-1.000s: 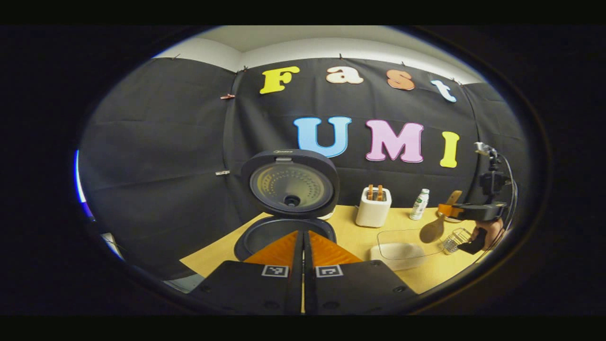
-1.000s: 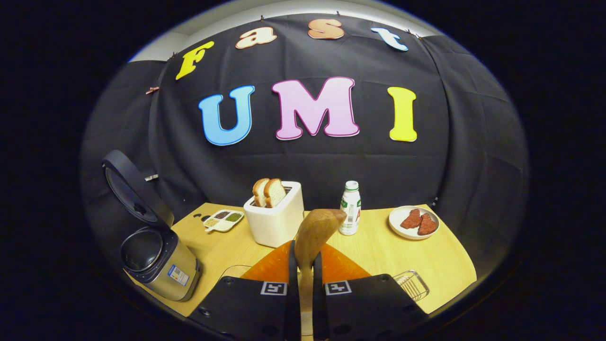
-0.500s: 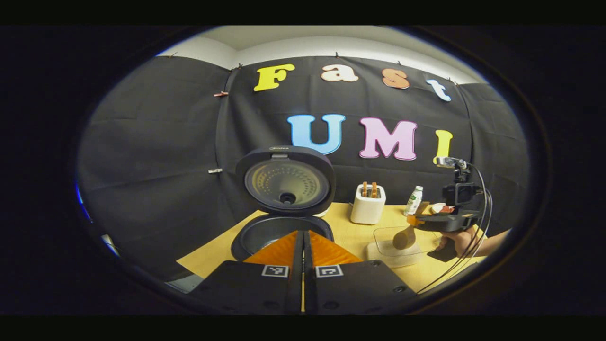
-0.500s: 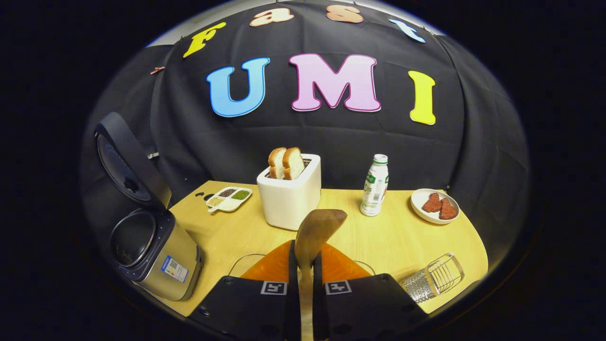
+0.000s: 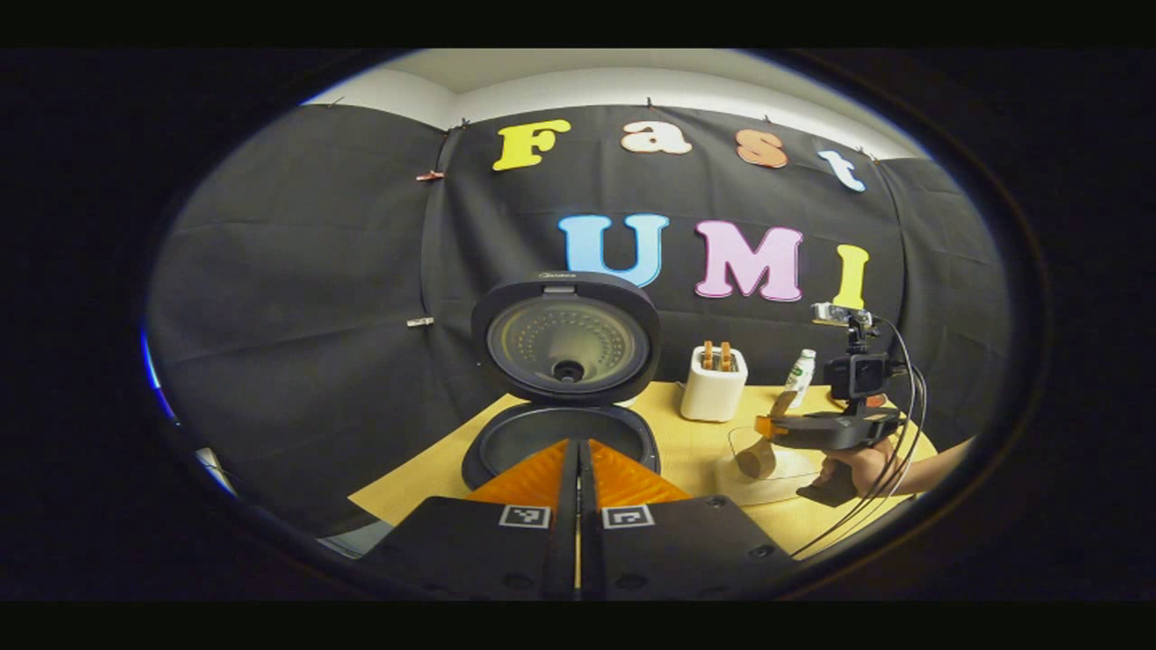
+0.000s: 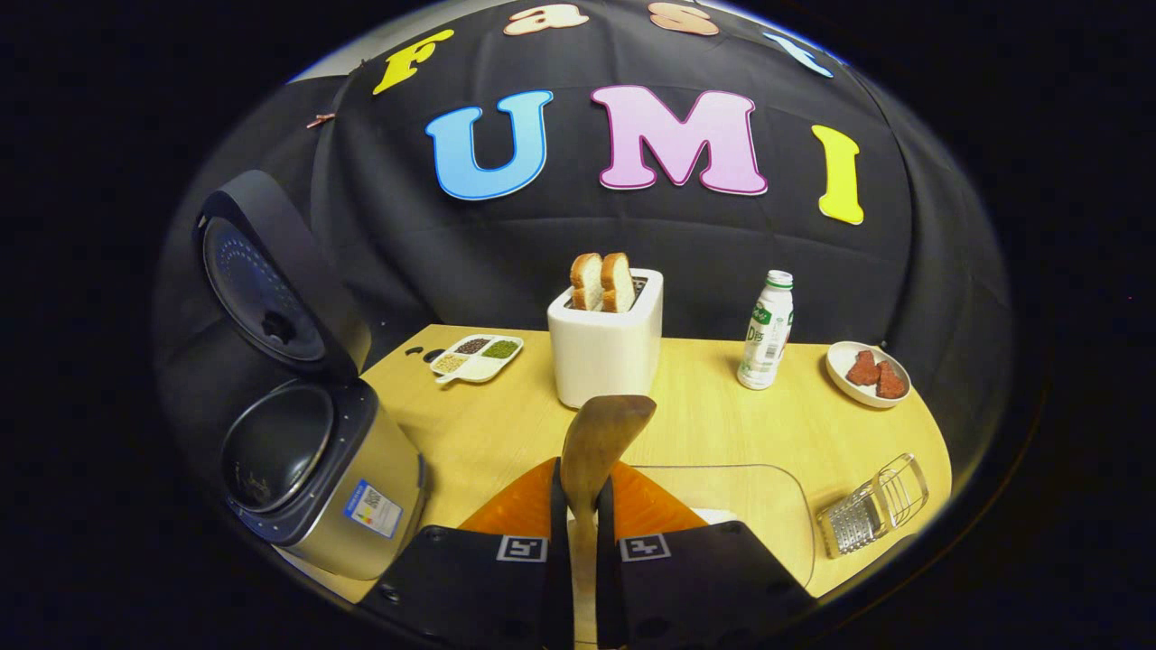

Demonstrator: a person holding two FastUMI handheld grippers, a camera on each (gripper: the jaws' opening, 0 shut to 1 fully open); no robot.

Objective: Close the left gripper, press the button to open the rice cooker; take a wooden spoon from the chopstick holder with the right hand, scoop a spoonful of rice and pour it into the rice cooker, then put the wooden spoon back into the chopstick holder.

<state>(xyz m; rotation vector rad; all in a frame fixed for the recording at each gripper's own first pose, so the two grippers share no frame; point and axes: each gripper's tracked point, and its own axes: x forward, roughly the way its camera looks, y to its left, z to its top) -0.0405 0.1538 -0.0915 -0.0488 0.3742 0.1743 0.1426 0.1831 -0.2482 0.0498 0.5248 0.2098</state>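
Wooden and brown, the long-handled spoon (image 6: pixel 603 433) is sitting clamped between the two fingers of the right claw (image 6: pixel 578 506) at the bottom centre of the right gripper view, its bowl rising above the fingertips and tilting toward the upper right. Beneath and just right of it, a clear plastic rectangular container (image 6: pixel 741 506) is resting on the pale wood counter (image 6: pixel 722 424). At the lower left of that view, the dark-lidded, silver-bodied rice cooker (image 6: pixel 316 469) is standing with its round lid (image 6: pixel 271 280) swung up and its dark inner pot exposed. A white toaster (image 6: pixel 607 348) holding two slices of bread is standing at the centre, with a white and green bottle (image 6: pixel 766 329) to its right, a white plate of reddish-brown pieces (image 6: pixel 869 373) farther right, and a small divided white dish of grains (image 6: pixel 476 356) to its left. A wire metal chopstick holder (image 6: pixel 874 506) is lying on its side at the lower right.

In the left gripper view, the left claw (image 5: pixel 578 460) is pointing at the open cooker (image 5: pixel 562 433) at the centre, its fingers pressed together with nothing between them. At the right of that view, a hand (image 5: pixel 858 465) is holding the right claw (image 5: pixel 766 426), and the spoon (image 5: pixel 754 456) is hanging down from it over the clear container (image 5: pixel 768 469).
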